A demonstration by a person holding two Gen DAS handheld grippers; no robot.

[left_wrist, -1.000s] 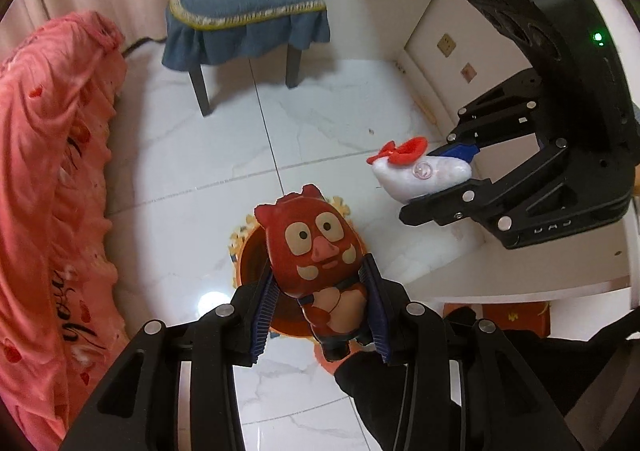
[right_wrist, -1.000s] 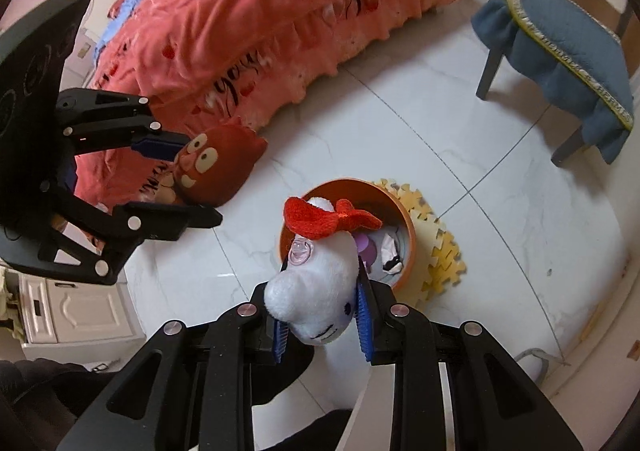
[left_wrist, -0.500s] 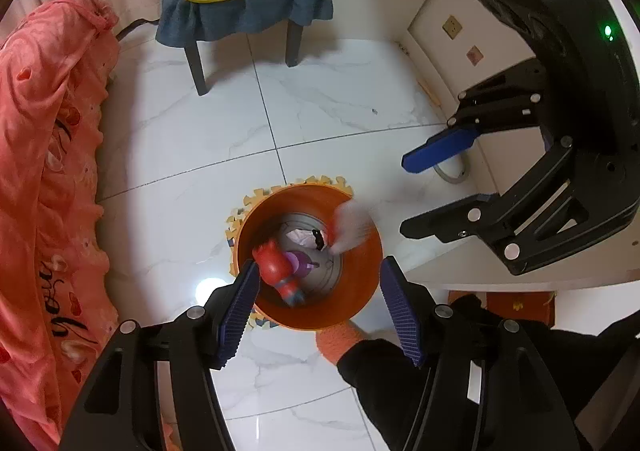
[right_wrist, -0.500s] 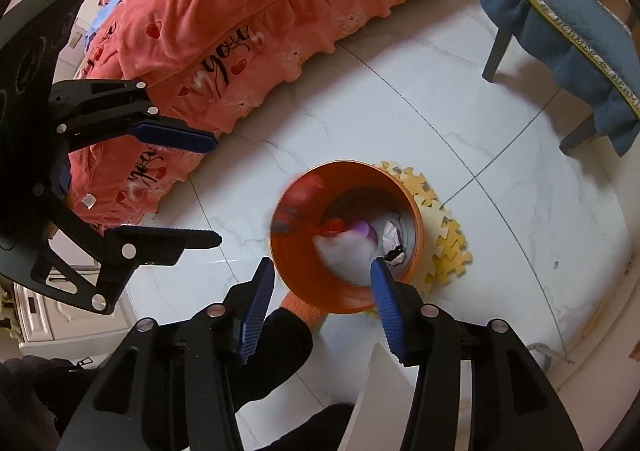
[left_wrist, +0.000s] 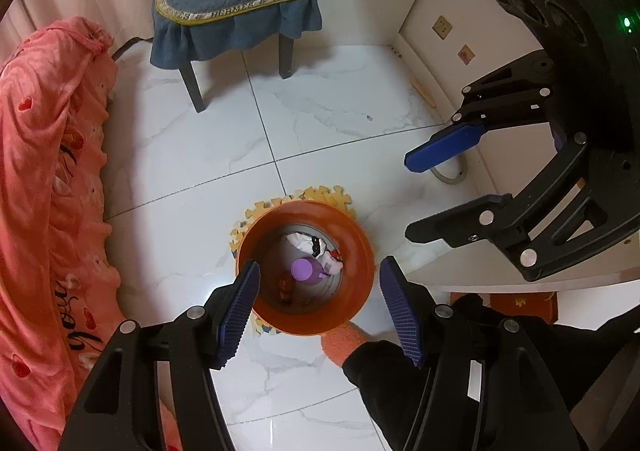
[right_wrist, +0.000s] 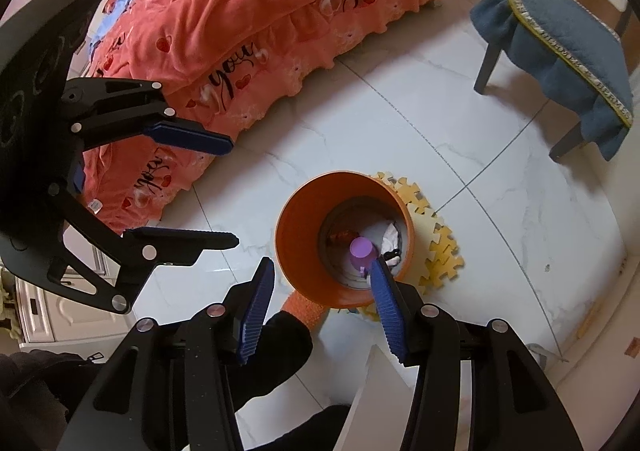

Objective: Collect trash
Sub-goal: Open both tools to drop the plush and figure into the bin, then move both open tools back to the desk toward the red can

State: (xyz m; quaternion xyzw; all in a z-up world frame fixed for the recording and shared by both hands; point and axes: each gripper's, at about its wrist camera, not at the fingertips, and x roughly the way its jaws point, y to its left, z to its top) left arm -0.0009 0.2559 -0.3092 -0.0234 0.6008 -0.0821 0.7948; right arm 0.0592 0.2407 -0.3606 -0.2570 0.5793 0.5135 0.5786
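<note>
An orange trash bin (left_wrist: 352, 235) stands on the white floor on a yellow foam mat (left_wrist: 320, 196). Inside lie a purple-capped bottle (left_wrist: 303, 269), white crumpled items (left_wrist: 308, 241) and a dark red toy (left_wrist: 285, 285). My left gripper (left_wrist: 320, 307) is open and empty above the bin. My right gripper (right_wrist: 320, 303) is open and empty above the same bin (right_wrist: 296, 235). The bottle (right_wrist: 361, 249) also shows in the right wrist view. Each gripper shows in the other's view, the right (left_wrist: 448, 187) and the left (right_wrist: 224, 191), both open.
A bed with a pink-orange cover (right_wrist: 248, 31) lies to one side. A chair with a blue cushion (left_wrist: 236, 7) stands on the far floor. A white desk edge (left_wrist: 500, 275) and a white cabinet (right_wrist: 48, 315) are close. A foot in an orange sock (left_wrist: 340, 343) is by the bin.
Both grippers opened. The red owl toy and the white plush dropped from them into the bin. Both grippers now hover empty over it.
</note>
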